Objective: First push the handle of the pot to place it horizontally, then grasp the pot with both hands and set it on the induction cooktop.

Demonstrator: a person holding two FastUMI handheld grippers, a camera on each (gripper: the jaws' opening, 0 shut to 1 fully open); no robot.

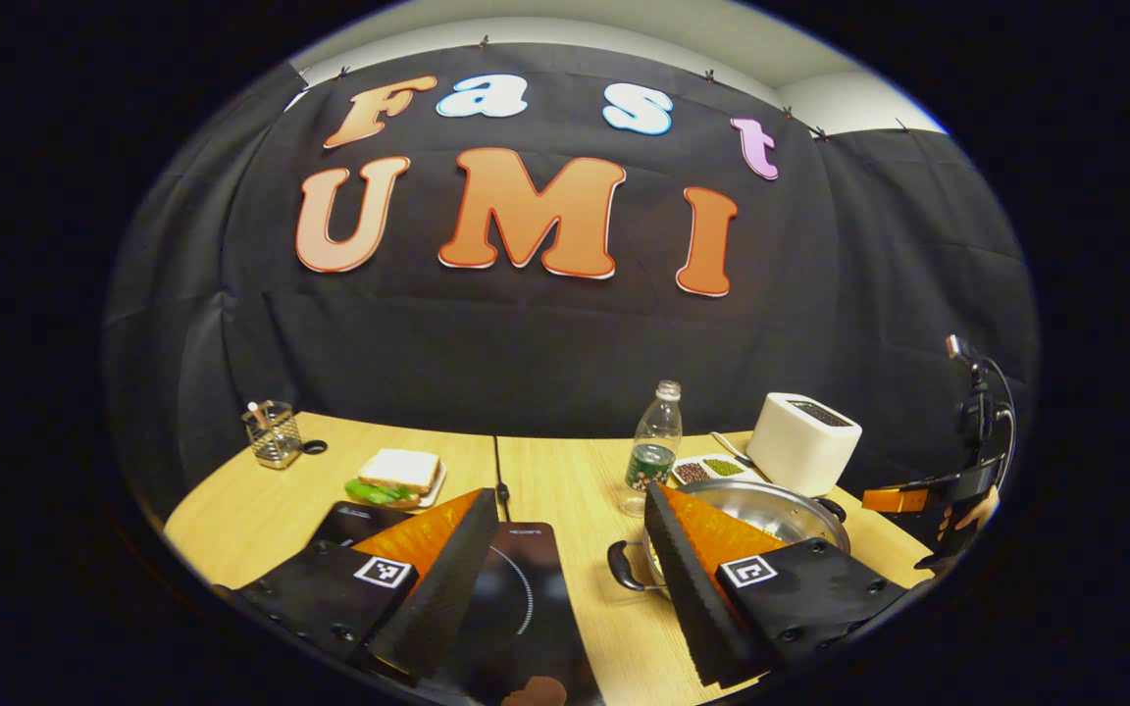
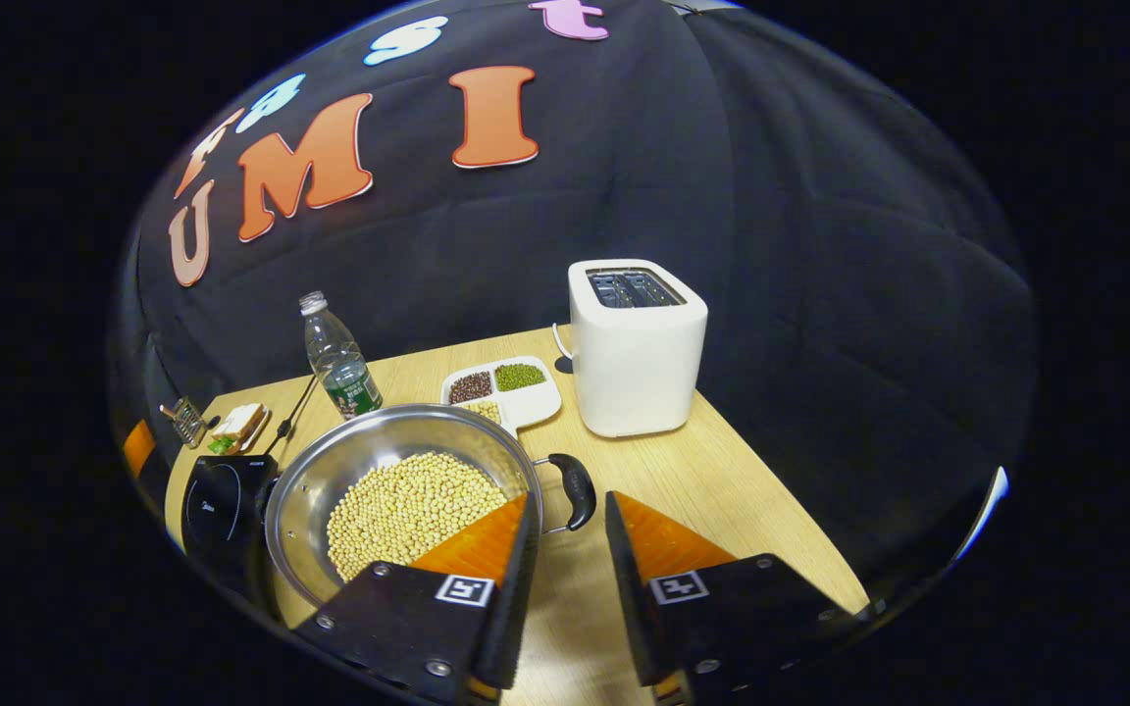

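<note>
A steel pot [image 2: 349, 431] holding soybeans [image 2: 403, 510] stands on the wooden table. Its black right handle [image 2: 577, 487] points toward the toaster. My right gripper [image 2: 568, 498] is open, and that handle lies just ahead of the gap between its fingertips, touching neither. In the left gripper view, the pot [image 1: 781, 505] sits to the right with its left handle [image 1: 624, 569] beside my right finger. My left gripper [image 1: 567, 495] is wide open and holds nothing, hovering over the black induction cooktop [image 1: 516, 598]. The cooktop [image 2: 222, 500] lies left of the pot.
A white toaster [image 2: 636, 343] stands behind the pot at the right, with a divided dish of beans [image 2: 506, 387] and a water bottle [image 2: 337, 358] beside it. At the far left are a sandwich plate [image 1: 396, 479] and a wire holder [image 1: 274, 433]. The other gripper [image 1: 918, 500] shows at the right edge.
</note>
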